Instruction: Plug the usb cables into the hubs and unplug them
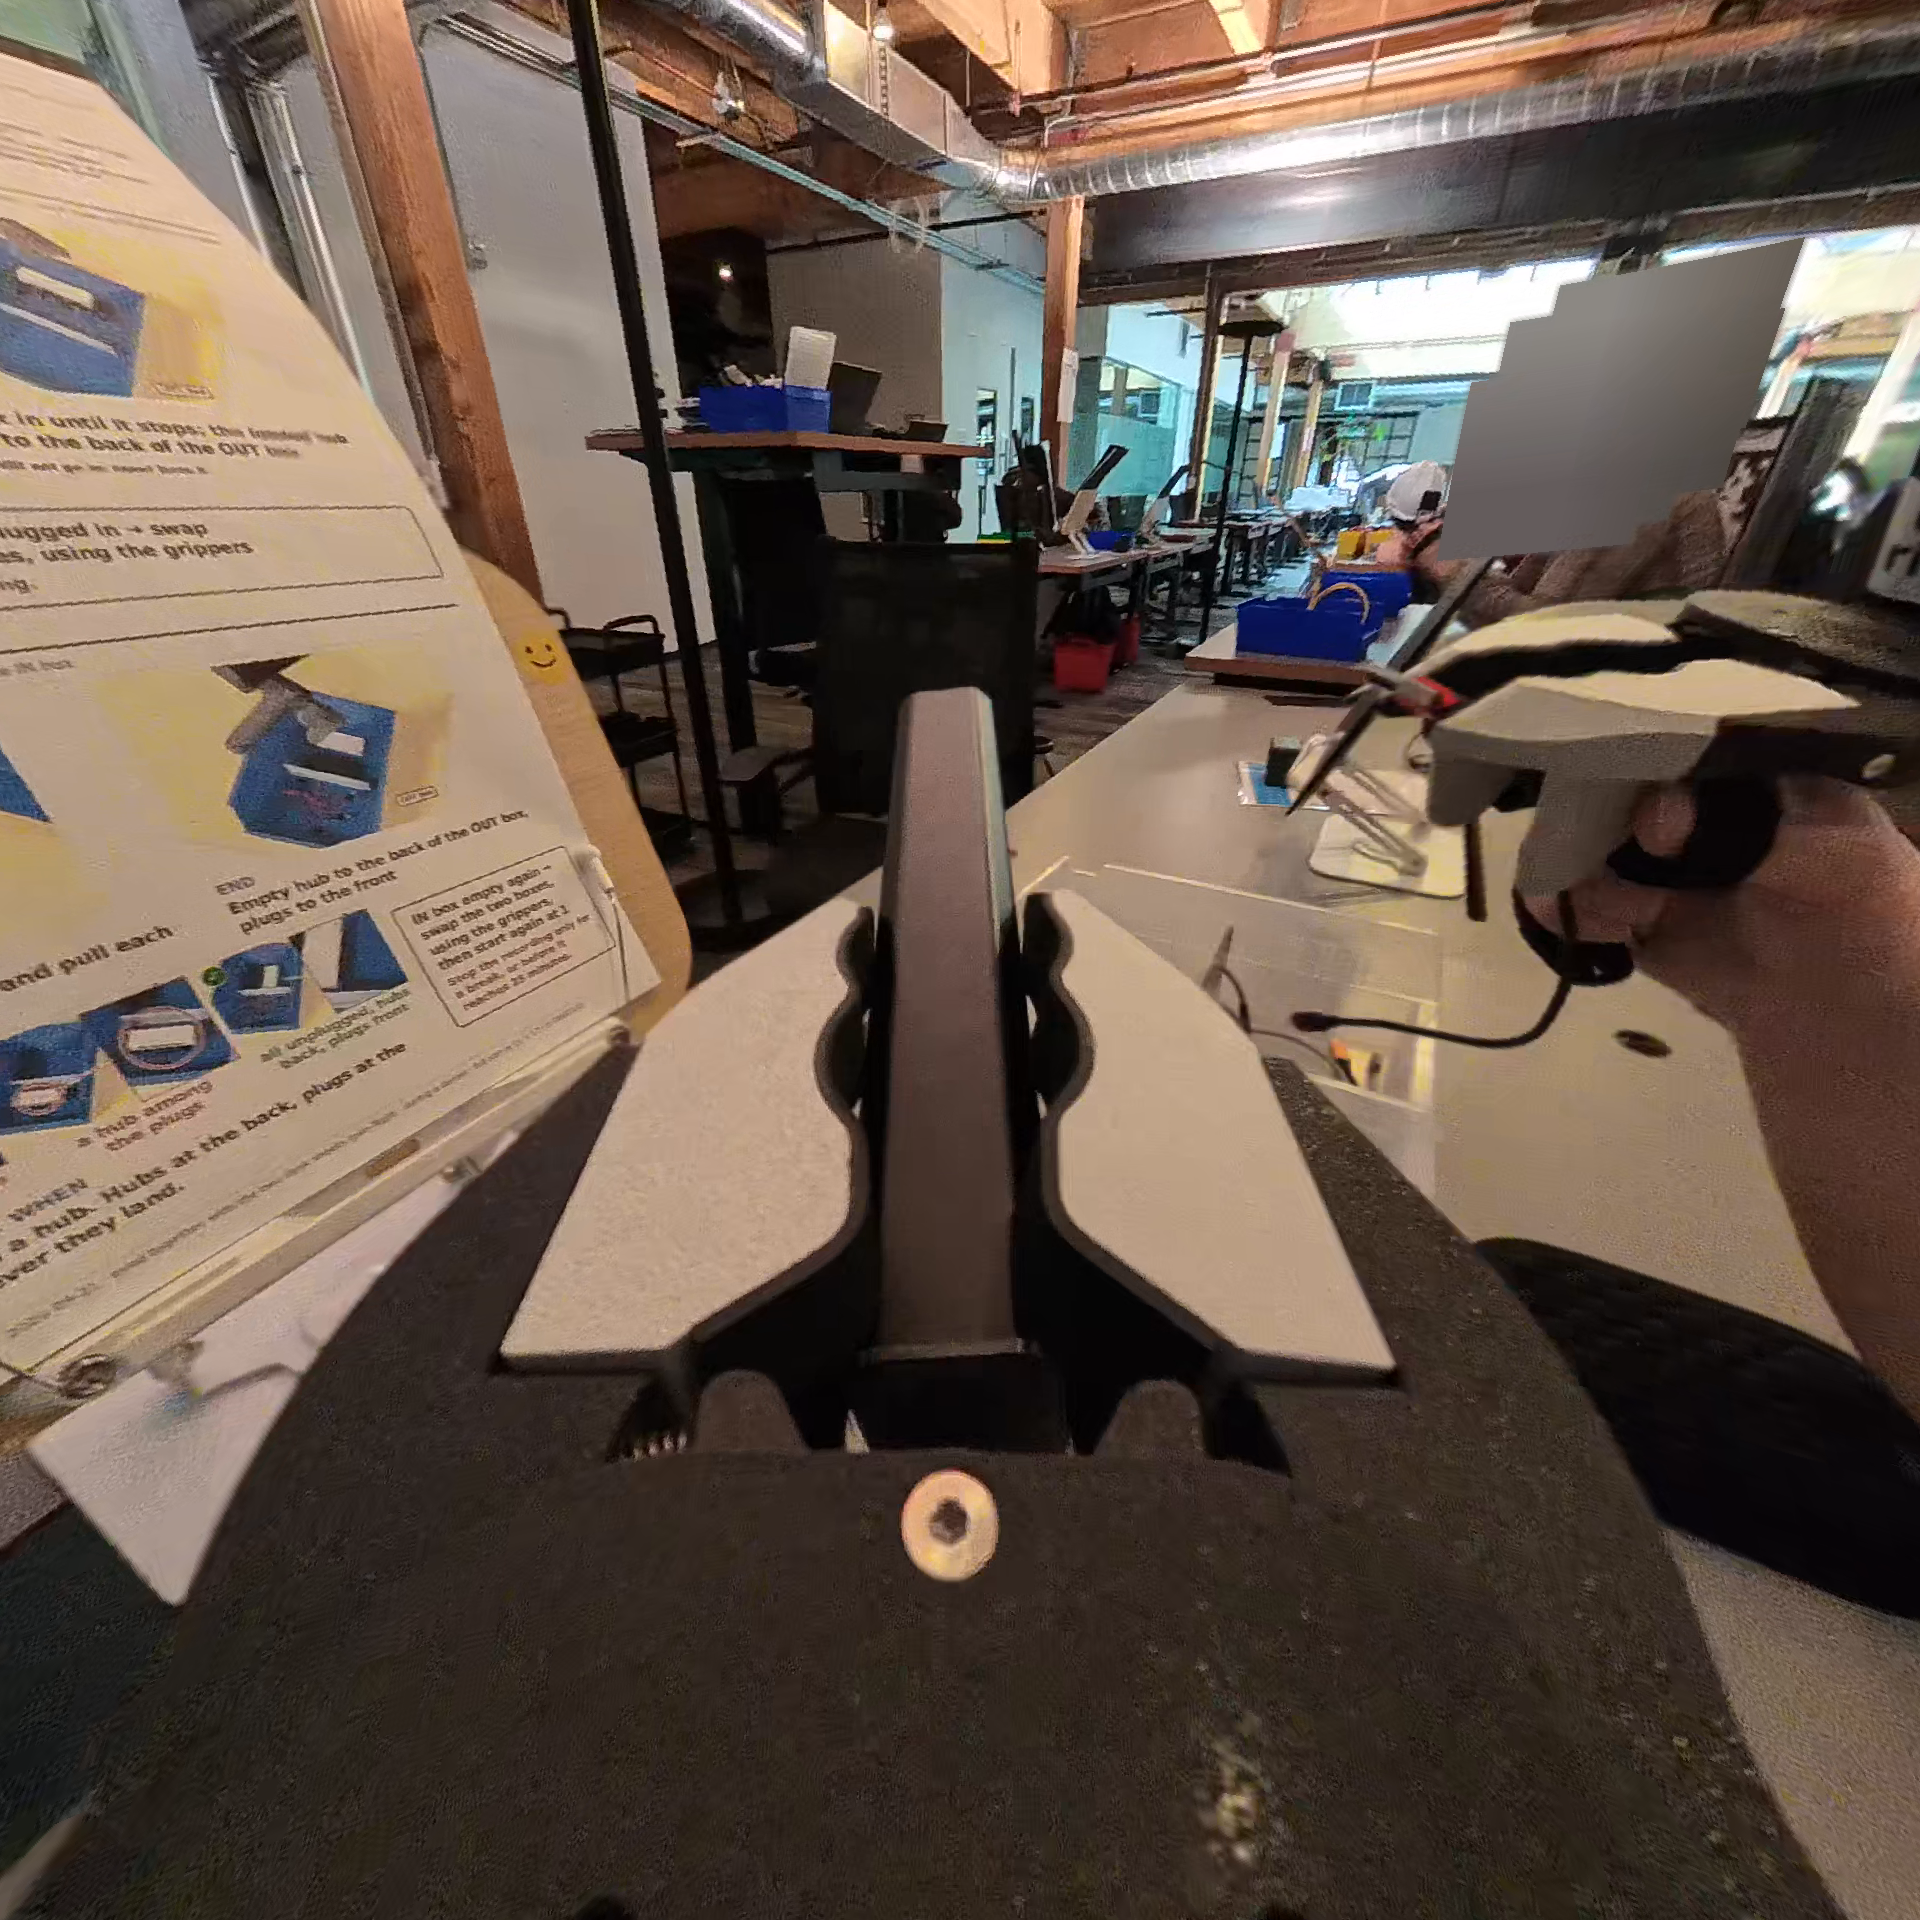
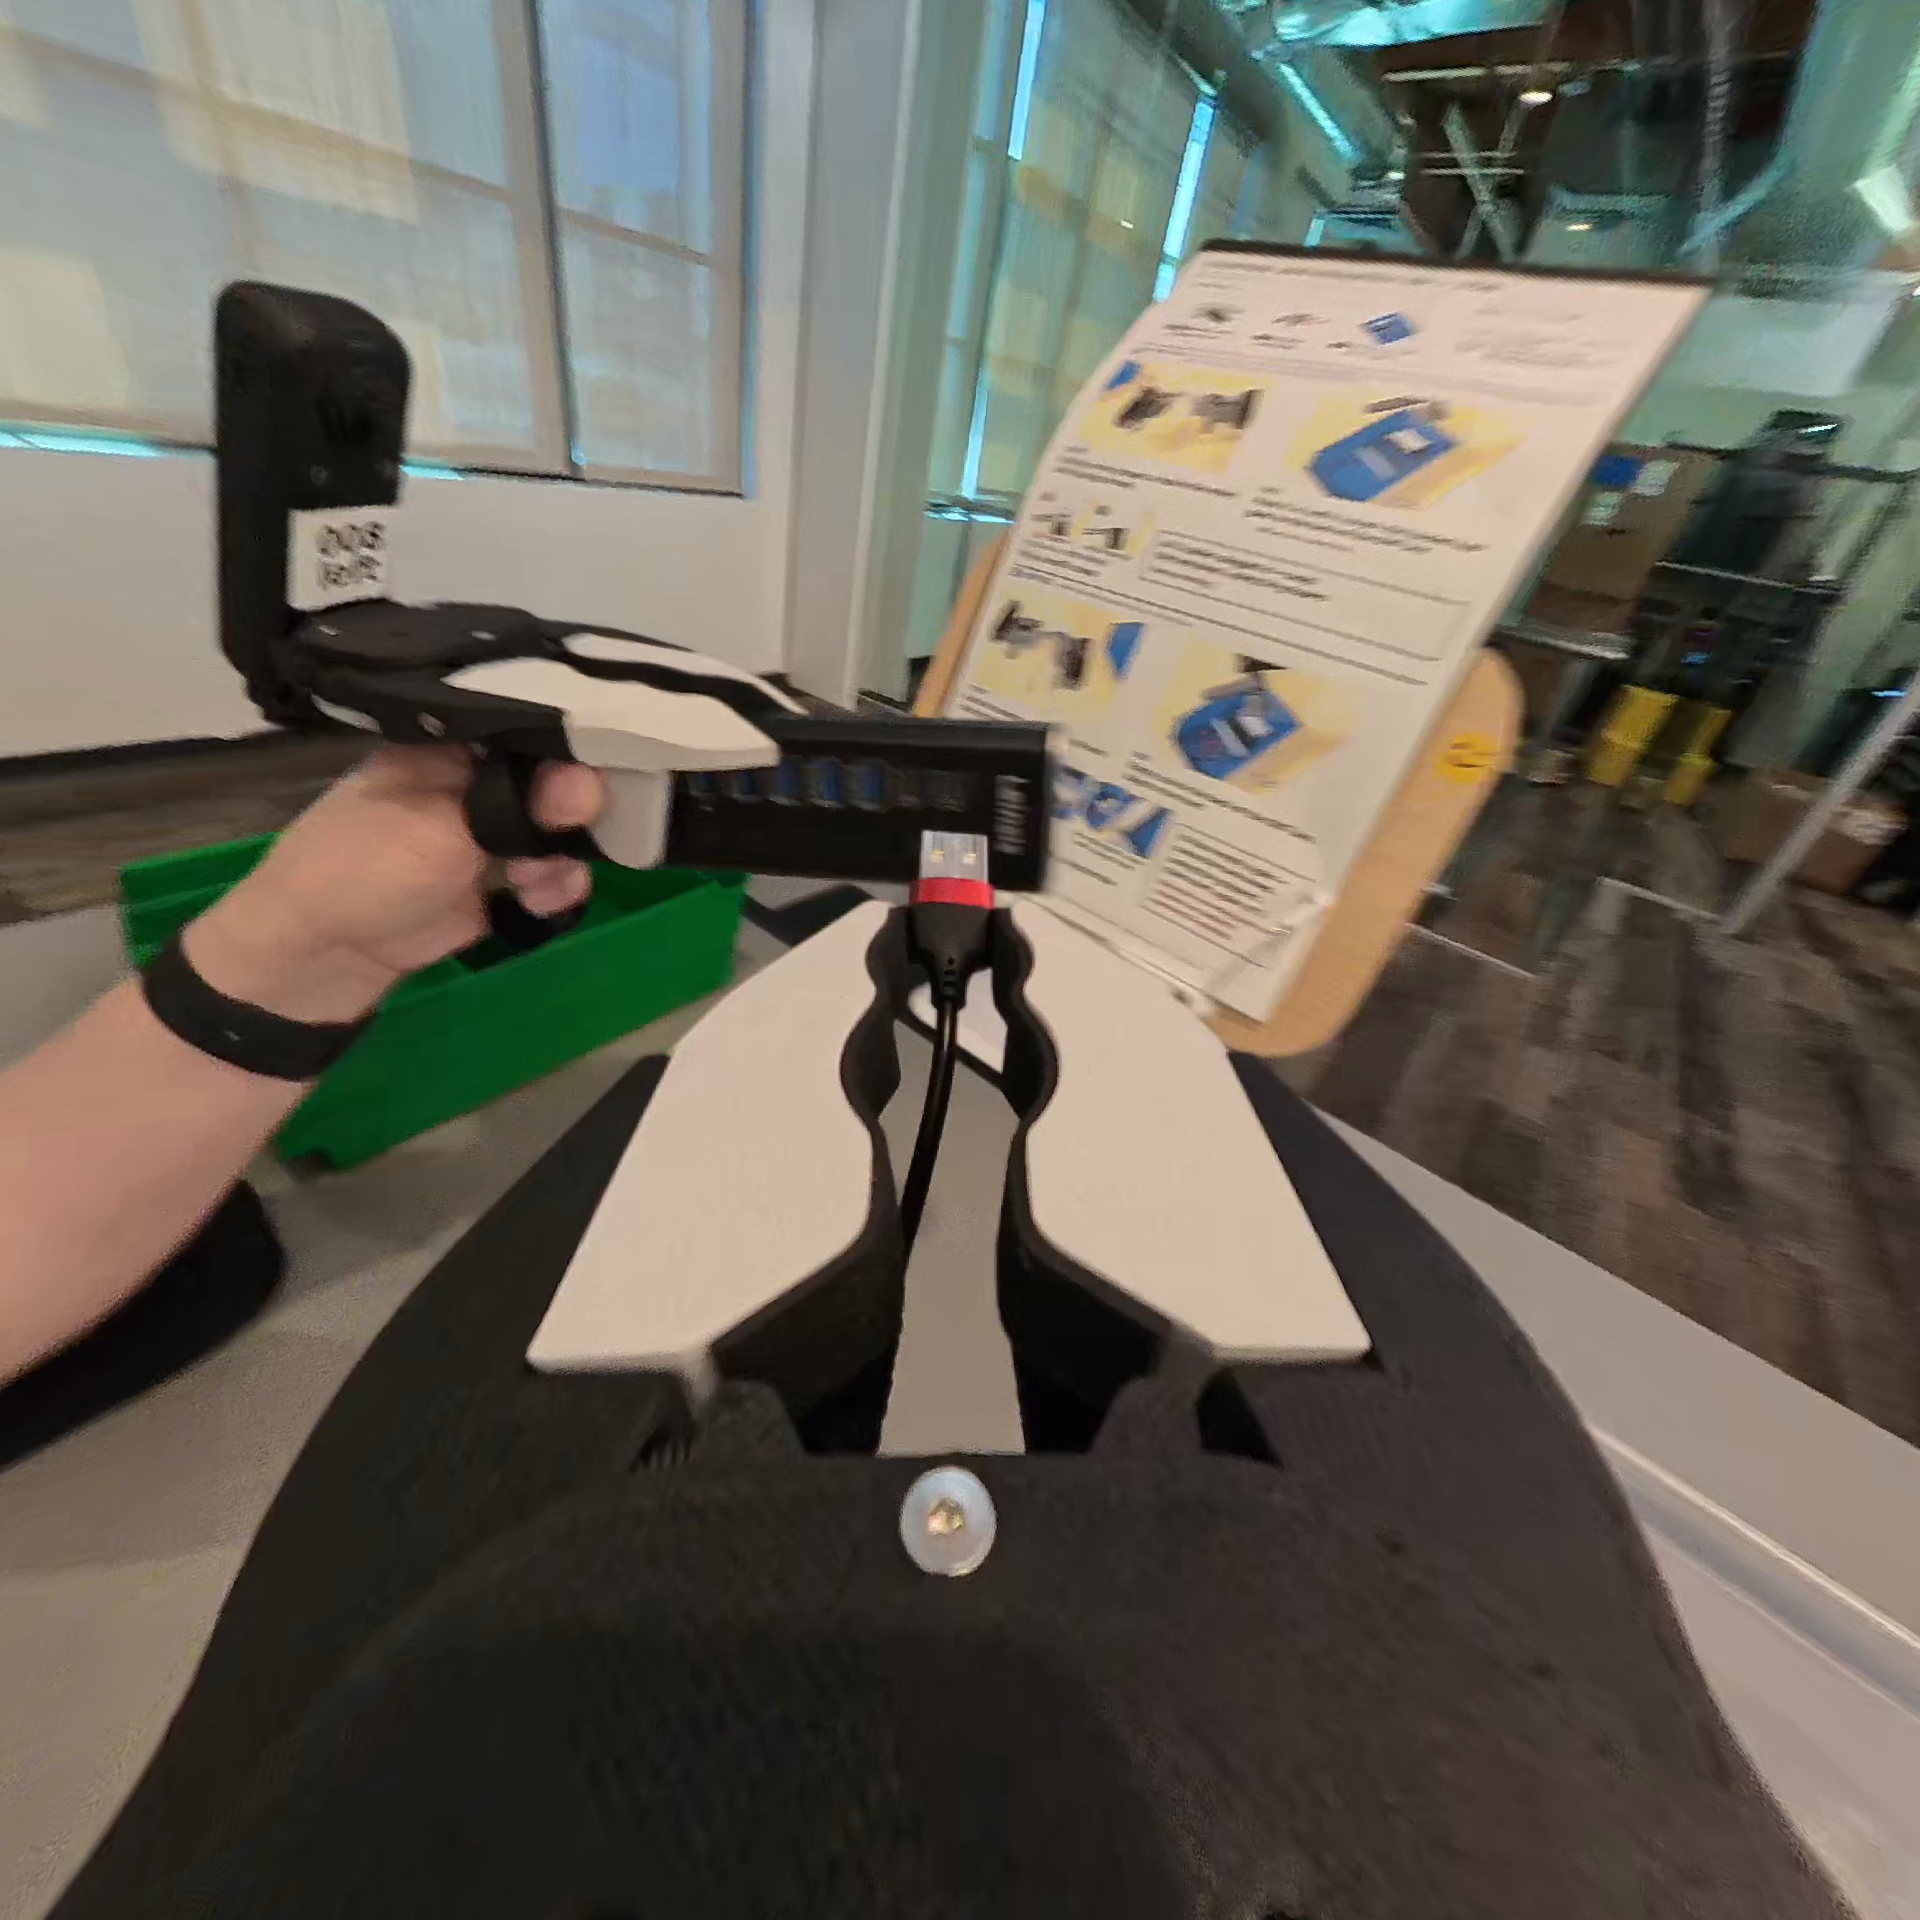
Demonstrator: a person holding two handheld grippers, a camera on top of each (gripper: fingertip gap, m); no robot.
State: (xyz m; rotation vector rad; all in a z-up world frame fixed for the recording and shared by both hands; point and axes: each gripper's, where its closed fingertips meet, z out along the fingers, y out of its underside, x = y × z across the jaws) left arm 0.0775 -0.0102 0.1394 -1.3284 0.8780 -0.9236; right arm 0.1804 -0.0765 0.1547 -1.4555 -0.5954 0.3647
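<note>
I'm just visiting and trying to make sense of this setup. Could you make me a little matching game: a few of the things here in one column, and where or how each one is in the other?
Things:
1. USB hub
2. USB plug
3. Green bin
4. Instruction sheet

States:
A. Propped upright on a wooden stand
B. Clamped in the left gripper, held up off the table
C. Resting on the table behind the left hand
D. Pinched in the right gripper, metal tip just short of the hub

Pairs: 1-B, 2-D, 3-C, 4-A
</note>
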